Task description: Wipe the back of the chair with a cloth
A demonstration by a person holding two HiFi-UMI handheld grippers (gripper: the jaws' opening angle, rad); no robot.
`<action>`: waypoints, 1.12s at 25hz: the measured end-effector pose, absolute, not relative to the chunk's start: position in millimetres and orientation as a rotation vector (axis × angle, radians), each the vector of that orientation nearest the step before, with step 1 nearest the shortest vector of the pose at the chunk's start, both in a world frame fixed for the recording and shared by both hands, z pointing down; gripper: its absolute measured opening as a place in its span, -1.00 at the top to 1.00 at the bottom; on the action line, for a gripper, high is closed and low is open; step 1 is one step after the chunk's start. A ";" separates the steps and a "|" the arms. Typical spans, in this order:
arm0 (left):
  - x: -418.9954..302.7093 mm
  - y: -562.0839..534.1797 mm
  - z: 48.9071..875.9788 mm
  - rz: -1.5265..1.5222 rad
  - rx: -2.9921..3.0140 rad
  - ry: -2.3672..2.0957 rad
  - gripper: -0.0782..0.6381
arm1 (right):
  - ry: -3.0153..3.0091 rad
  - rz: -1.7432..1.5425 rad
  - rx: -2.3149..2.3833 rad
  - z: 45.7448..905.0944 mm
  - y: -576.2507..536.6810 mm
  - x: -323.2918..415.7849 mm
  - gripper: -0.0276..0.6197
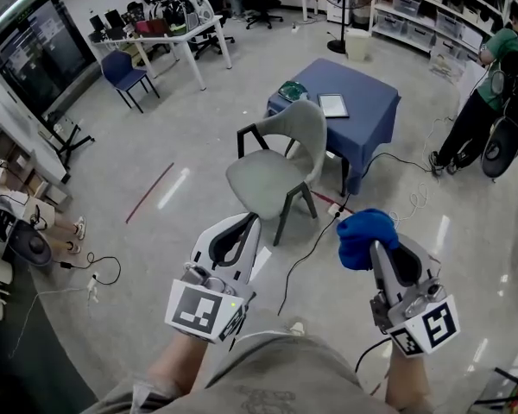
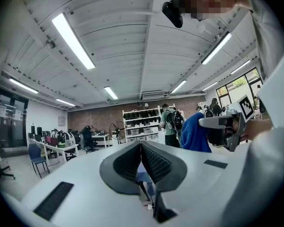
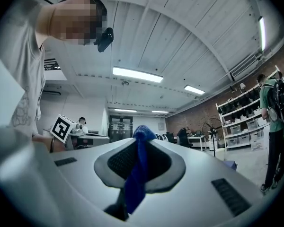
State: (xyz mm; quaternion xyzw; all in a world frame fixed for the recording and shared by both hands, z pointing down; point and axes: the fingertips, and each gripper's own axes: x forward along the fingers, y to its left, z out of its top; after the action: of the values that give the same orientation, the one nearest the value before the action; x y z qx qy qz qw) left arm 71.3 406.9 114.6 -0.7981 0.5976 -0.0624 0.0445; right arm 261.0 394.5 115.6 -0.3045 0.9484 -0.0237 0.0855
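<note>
**Cloth gripped, chair untouched**

You held the left gripper point(image 1: 249, 224) low in front of your body with the forearm stretched forward. Its jaws were clenched together on nothing. Ahead, between the two grippers, the grey chair point(image 1: 276, 171) stood on the floor just beside a blue-covered table point(image 1: 375, 102), its back on the table side. On the right, your other forearm reached forward too. The right gripper point(image 1: 373, 247) clamped the blue cloth point(image 1: 361, 229), which bunched over its tips, well apart from the chair.
</note>
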 end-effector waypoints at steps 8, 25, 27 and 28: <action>76.2 399.4 126.5 -0.193 -2.435 1.846 0.73 | 2.833 -0.065 -0.840 122.8 388.1 265.3 0.73; 41.1 326.5 159.5 -0.180 -2.465 1.859 0.73 | 2.905 -0.121 -0.899 162.8 310.8 231.2 0.73; 29.4 315.0 163.4 -0.192 -2.467 1.868 0.73 | 2.907 -0.188 -0.875 168.1 297.3 222.3 0.73; 22.1 308.5 165.5 -0.190 -2.467 1.878 0.73 | 2.908 -0.211 -0.866 170.7 289.9 217.1 0.73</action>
State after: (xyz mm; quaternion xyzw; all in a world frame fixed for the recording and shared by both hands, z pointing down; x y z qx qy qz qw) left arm 22.1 308.5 165.5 -0.7941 0.6045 -0.0611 0.0177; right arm 217.1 289.9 170.7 -0.2842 0.9549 -0.0693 0.0500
